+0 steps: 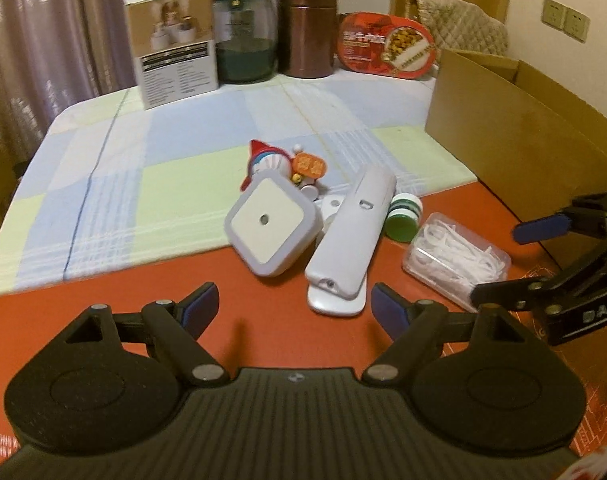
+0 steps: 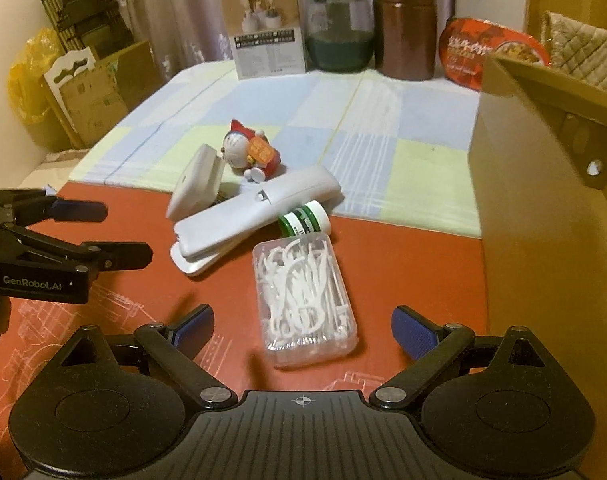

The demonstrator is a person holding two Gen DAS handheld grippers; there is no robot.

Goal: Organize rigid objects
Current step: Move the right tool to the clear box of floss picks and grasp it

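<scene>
A pile of small things lies mid-table: a square white night light (image 1: 272,229) (image 2: 197,183), a long white case (image 1: 349,235) (image 2: 252,214) lying on a white piece, a small green and white bottle (image 1: 402,219) (image 2: 304,220), a clear box of floss picks (image 1: 455,258) (image 2: 303,300) and a red toy figure (image 1: 281,166) (image 2: 249,152). My left gripper (image 1: 293,312) (image 2: 103,228) is open and empty, just short of the white case. My right gripper (image 2: 303,330) (image 1: 503,260) is open and empty, its fingers either side of the floss box's near end.
An open cardboard box (image 1: 523,128) (image 2: 543,200) stands at the right. At the back stand a white carton (image 1: 173,46), a glass jar (image 1: 243,36), a brown canister (image 1: 308,26) and a red tin (image 1: 387,46). A checked cloth (image 1: 163,152) covers the far half of the red tabletop (image 1: 143,276).
</scene>
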